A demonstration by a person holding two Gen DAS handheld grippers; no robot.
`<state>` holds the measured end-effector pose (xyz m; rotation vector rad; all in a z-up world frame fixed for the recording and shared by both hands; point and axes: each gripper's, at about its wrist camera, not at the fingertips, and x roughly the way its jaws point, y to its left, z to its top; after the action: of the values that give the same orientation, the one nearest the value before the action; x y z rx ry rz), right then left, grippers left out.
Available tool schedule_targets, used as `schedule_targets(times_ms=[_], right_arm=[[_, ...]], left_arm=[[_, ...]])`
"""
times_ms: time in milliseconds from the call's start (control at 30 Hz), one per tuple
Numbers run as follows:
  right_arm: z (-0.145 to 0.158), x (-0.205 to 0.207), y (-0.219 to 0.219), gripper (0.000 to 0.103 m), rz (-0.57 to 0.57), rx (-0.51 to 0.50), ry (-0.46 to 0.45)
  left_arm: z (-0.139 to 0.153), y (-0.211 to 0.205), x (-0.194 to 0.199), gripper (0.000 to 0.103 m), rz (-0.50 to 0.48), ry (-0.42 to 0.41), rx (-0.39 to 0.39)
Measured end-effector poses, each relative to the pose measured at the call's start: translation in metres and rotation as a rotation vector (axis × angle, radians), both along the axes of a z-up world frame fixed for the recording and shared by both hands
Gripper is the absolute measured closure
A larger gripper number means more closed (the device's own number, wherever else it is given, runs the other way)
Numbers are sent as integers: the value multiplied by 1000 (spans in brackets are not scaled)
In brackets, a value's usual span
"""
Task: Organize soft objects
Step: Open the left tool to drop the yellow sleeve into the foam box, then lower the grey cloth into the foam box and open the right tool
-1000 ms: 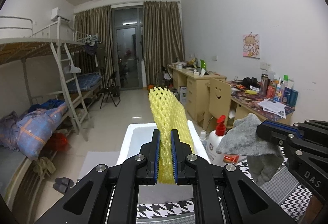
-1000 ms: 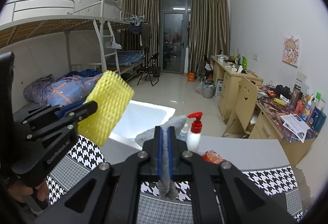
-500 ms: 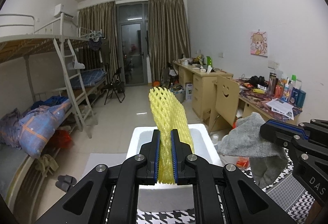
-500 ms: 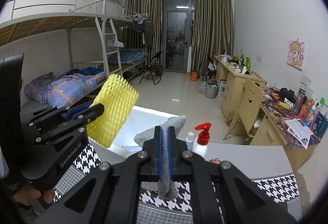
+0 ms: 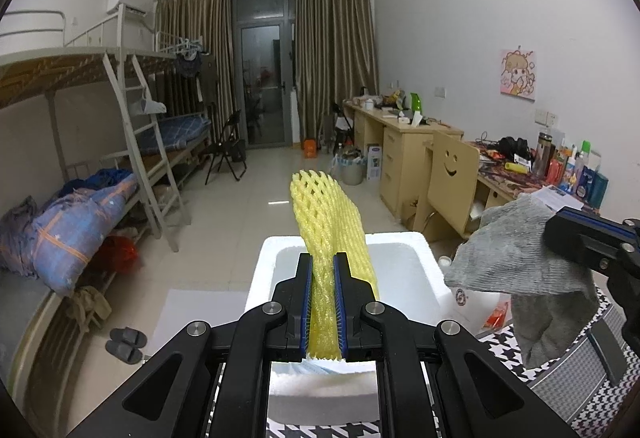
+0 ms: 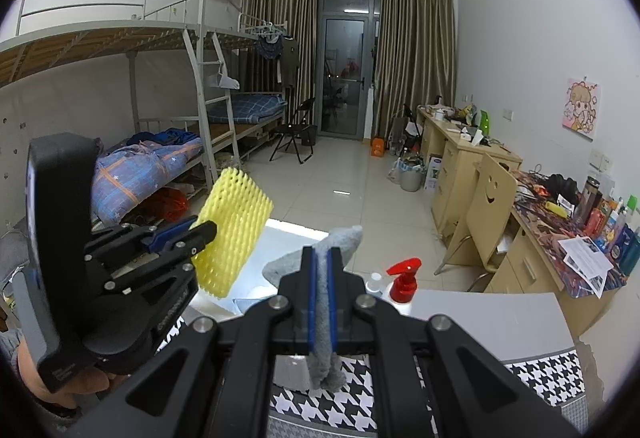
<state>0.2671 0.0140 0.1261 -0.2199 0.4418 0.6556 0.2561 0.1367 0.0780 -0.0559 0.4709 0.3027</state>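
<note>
Bunk beds [image 5: 120, 141] and wooden desks [image 5: 404, 141] fill the room behind a black-and-white checked tabletop [image 6: 544, 378]. Left gripper [image 5: 324, 312] squeezes tight on a yellow foam net sleeve [image 5: 328, 222] that sticks up over a white foam box [image 5: 416, 250]. Right gripper [image 6: 321, 304] pinches a soft grey cloth [image 6: 324, 358] that hangs down above the tabletop. Just past it stands a red-topped spray bottle [image 6: 402, 278].

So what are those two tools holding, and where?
Left tool pinches the yellow foam net near its lower end; right tool pinches the grey cloth mid-length.
</note>
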Motion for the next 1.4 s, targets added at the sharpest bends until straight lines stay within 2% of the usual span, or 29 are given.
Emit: schedule_targets(times_ms=[133,167,233,267,300,433,600,1100,1400], right_arm=[[2,5,5,95,-1,-8,-1],[2,6,6,96,-2,-9,-3],[2,11,8,96,-10,-9,-1],[2,12,9,95,-11,-9,1],[2,15,10,95,-12,-9,6],[1,18,14,95,-11,-12,14],[1,16,21,95,2,-20,13],[-1,19,46,95,40,-26,28],[-16,31,64,95,34,-56,64]], left_arm=[[-5,6,11,90,-11,22,-16],[-7,7,13,86,-8,28,-13],[-11,12,17,62,8,43,-10],[-12,14,18,39,14,43,-14],[-13,16,16,29,22,34,-21],[-14,23,11,23,45,21,-25],[-10,28,3,8,82,-2,-11],[-9,55,-28,6,171,-15,-1],[-10,57,-44,6,170,-26,-1]])
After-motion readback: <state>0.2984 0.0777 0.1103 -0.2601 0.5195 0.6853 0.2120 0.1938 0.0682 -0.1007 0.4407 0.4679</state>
